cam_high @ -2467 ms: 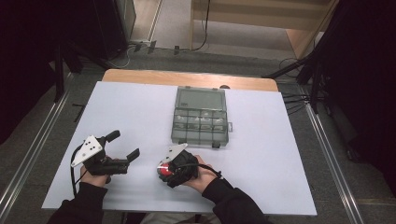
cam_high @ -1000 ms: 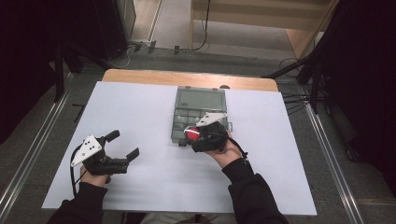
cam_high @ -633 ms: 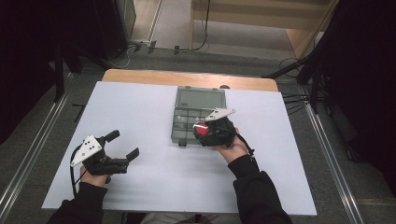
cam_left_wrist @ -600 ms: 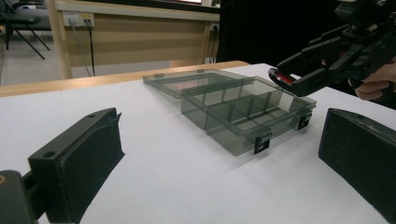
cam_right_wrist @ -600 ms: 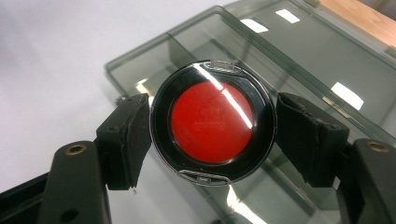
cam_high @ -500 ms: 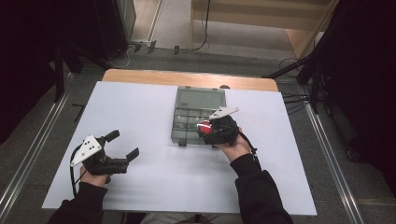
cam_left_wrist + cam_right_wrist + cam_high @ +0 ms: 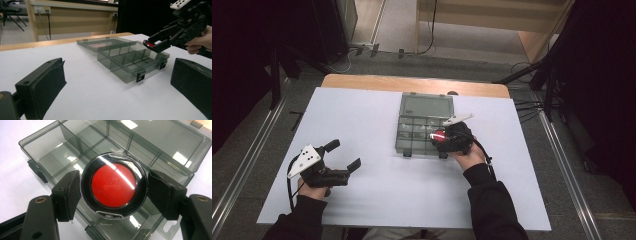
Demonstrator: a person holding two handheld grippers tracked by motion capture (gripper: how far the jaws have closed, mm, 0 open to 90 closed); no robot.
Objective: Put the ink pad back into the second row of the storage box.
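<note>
A round black case with a red centre [image 7: 113,185] is clamped between the two jaws of my right gripper [image 7: 114,193]. It hangs flat just above the front right compartments of an open smoky-clear divider box [image 7: 40,143]. From above, the right gripper [image 7: 446,137] and the red disc [image 7: 438,135] sit over the box [image 7: 417,127] at its near right corner. The box's lid [image 7: 426,106] lies folded back, away from me. My left gripper [image 7: 343,155] rests on the white table at the near left, jaws wide apart with nothing between them [image 7: 117,92]. It looks at the box [image 7: 125,60] and the red disc [image 7: 150,44].
The white table top [image 7: 377,195] spreads around the box, with a bare wooden strip [image 7: 412,84] at its far edge. Metal rails run along both sides on the floor. Dark curtains and stands flank the table; a wooden bench stands beyond it.
My right gripper carried the red disc from the near middle of the table forward and rightward to above the box. The left gripper stayed still.
</note>
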